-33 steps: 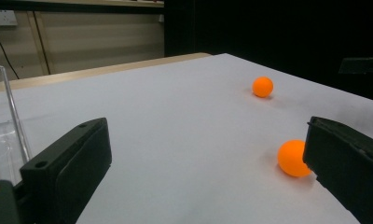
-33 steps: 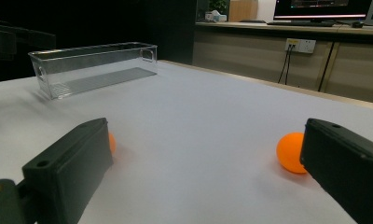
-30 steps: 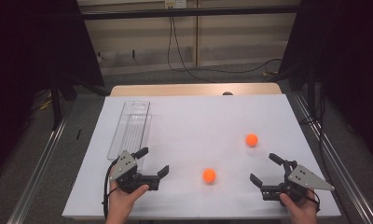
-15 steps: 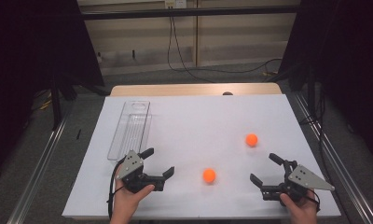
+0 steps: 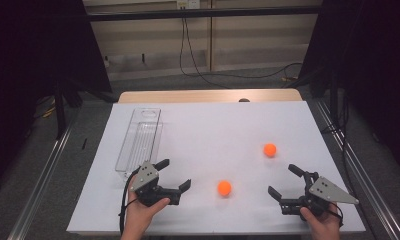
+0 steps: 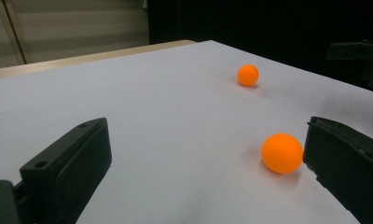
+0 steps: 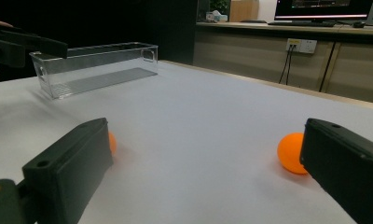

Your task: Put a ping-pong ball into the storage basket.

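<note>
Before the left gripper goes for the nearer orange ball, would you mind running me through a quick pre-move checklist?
1. Left gripper jaws open: ok.
2. Nearer ball lying free on the table, touched by nothing: ok.
3. Ball between the left jaws: not ok, it sits by the right-hand jaw in the left gripper view.
4. Right gripper apart from that ball: ok.
5. Clear tray empty: ok.
6. Far ball out of the path: ok.
</note>
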Tool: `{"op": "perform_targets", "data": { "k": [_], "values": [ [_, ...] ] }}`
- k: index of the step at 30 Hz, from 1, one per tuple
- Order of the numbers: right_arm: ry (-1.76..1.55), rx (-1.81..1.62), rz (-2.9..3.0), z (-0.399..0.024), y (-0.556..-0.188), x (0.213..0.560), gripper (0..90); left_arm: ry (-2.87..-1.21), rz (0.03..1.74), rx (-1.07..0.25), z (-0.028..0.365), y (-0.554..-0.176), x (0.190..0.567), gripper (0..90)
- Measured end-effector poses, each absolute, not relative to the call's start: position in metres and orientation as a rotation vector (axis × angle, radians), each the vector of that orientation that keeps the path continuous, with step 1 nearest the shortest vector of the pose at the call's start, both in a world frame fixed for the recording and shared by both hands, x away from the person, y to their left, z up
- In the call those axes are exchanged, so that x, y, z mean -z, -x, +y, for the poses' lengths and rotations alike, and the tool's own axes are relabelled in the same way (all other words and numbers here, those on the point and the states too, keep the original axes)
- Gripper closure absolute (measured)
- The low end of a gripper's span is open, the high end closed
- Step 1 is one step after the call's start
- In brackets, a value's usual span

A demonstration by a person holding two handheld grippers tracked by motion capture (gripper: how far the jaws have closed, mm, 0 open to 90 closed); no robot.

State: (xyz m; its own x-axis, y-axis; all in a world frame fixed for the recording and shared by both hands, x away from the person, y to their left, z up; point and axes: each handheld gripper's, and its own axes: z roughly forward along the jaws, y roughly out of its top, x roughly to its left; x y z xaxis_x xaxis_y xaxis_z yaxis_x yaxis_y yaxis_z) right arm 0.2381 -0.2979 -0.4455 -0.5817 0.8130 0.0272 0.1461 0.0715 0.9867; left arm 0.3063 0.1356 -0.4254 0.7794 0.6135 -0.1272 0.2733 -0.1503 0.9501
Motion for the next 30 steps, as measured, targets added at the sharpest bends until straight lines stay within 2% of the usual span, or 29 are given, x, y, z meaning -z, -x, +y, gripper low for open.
{"op": "perform_targets", "data": {
  "k": [30],
  "values": [
    [-0.949, -1.559, 1.8, -0.298, -0.239, 0.446, 1.6, -1.785, 0.685, -0.321, 0.121, -0.308, 0.428, 1.2]
  ]
}}
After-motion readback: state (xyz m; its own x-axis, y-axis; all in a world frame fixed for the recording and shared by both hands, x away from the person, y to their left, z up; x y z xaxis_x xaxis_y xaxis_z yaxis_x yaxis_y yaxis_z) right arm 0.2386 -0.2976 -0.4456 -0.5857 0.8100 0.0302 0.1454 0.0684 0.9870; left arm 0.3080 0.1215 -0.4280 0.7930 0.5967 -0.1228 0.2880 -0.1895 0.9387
